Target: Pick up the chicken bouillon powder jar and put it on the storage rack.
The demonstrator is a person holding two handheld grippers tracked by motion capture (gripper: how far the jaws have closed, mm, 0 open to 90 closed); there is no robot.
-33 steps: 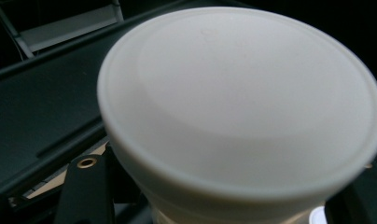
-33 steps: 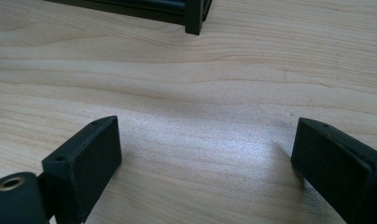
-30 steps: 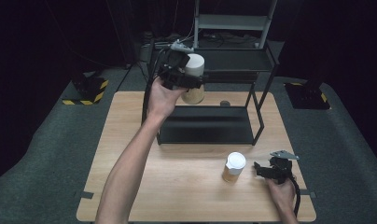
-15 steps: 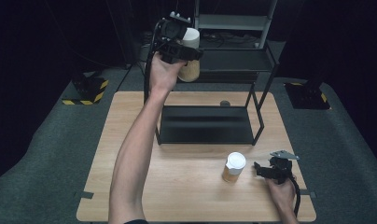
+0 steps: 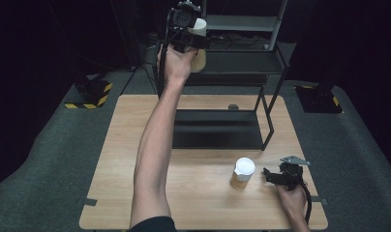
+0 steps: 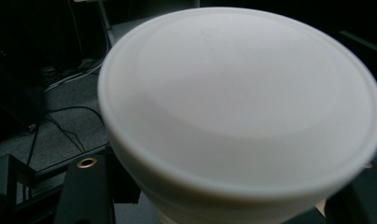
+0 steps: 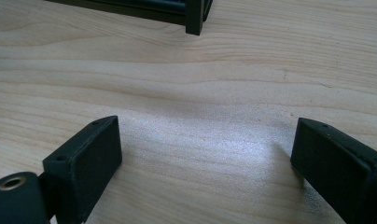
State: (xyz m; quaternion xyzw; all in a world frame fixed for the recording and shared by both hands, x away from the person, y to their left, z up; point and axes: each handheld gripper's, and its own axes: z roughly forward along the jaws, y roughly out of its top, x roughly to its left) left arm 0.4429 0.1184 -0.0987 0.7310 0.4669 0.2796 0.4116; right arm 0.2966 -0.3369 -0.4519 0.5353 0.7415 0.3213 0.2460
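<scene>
- High over the far left corner of the black metal shelf rack [image 5: 276, 53], the left gripper [image 5: 189, 38] is clamped on a lidded paper cup [image 5: 199, 48]; its own view looks straight onto the cup's white lid [image 6: 242, 102], with a black jaw edge beside the cup body.
- Compared with the 2 earlier high views, that gripper and its cup have climbed from the level of the rack's middle shelf to about its upper tiers, and the arm is now stretched nearly straight.
- Judging by this lift, the cup is being carried up for placing on 1 of the higher shelves; it is not yet set down and hangs in the air, held at its side.
- Lower right, the right gripper [image 5: 276, 176] rests on the wooden table [image 5: 135, 193] with jaws spread wide and nothing between them; its own view shows bare wood grain and a rack foot [image 7: 194, 18] beyond.
- Just beside that gripper, apart from it, a 2nd lidded paper cup [image 5: 243, 172] stands upright on the table, unmoved across all 3 high views, likely next in line.
</scene>
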